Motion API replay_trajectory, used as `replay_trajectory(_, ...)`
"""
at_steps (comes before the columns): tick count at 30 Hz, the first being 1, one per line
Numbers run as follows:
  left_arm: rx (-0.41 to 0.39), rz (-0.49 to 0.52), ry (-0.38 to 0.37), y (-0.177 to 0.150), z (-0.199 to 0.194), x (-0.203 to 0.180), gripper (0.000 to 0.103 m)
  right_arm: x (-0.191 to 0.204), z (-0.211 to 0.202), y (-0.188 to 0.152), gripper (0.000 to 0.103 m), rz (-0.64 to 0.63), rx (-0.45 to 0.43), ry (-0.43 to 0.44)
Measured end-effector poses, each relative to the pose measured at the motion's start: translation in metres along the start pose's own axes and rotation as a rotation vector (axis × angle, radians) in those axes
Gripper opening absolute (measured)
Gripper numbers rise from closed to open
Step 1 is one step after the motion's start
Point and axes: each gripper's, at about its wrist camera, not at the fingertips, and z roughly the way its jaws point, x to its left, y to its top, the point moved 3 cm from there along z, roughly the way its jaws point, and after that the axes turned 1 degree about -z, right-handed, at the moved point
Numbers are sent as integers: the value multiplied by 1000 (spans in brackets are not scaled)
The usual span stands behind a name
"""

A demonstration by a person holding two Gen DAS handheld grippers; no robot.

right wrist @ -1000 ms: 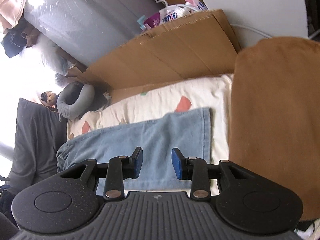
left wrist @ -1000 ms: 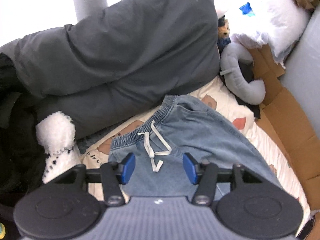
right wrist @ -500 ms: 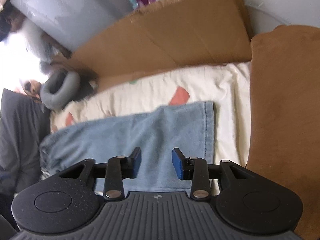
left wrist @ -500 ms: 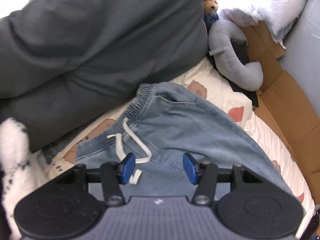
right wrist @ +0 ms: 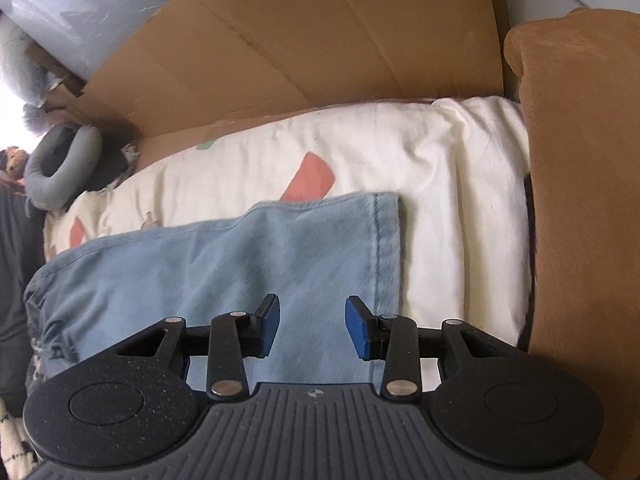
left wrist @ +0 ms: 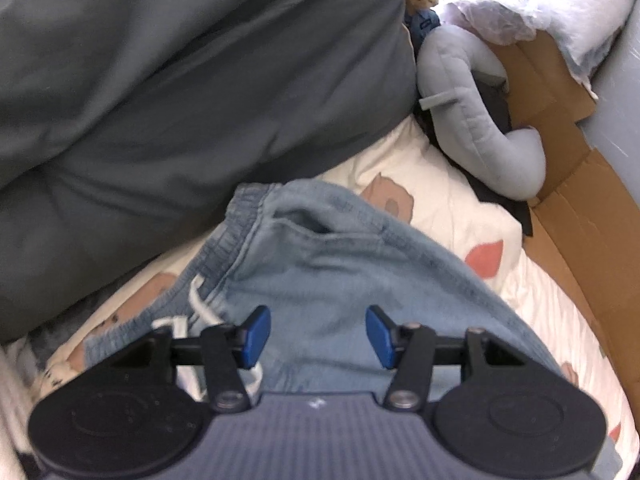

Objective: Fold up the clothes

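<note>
Light blue denim trousers [left wrist: 340,268] lie flat on a cream patterned sheet [left wrist: 452,208]. Their elastic waistband with a white drawstring [left wrist: 200,304] shows in the left wrist view. My left gripper [left wrist: 318,334] hovers open just above the fabric below the waistband, nothing between its blue pads. In the right wrist view the trouser leg [right wrist: 240,264] ends in a stitched hem [right wrist: 386,256]. My right gripper [right wrist: 312,330] stands open close above the leg near that hem, holding nothing.
A dark grey duvet [left wrist: 180,80] is heaped beyond the waistband. A grey neck pillow [left wrist: 472,120] and flattened cardboard [right wrist: 320,40] line the far side of the bed. A brown cushion [right wrist: 580,200] rises right of the hem.
Both grippers have come down closer to the trousers. The left one moved toward the waistband. The right gripper's jaws widened a little and now sit nearer the hem.
</note>
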Motion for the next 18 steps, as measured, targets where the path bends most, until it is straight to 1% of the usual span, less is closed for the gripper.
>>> replay_trajectory(6, -20, -5, -6, 24, 41, -16, 56, -8, 21, 17, 43, 7, -18, -47)
replay_trajectory(7, -26, -13, -9, 28, 48, -19, 57, -8, 24, 20, 43, 2, -19, -55)
replay_trajectory(8, -33, -28, -16, 32, 55, -19, 60, -8, 27, 22, 43, -3, -22, -62)
replay_trajectory(12, -67, -100, -39, 44, 83, -22, 64, -7, 36, 31, 43, -24, -38, -89)
replay_trajectory(14, -77, -137, -43, 48, 95, -22, 68, -7, 40, 35, 43, -34, -48, -98)
replay_trajectory(18, -91, -222, -48, 57, 117, -16, 68, -4, 48, 42, 44, -60, -52, -105)
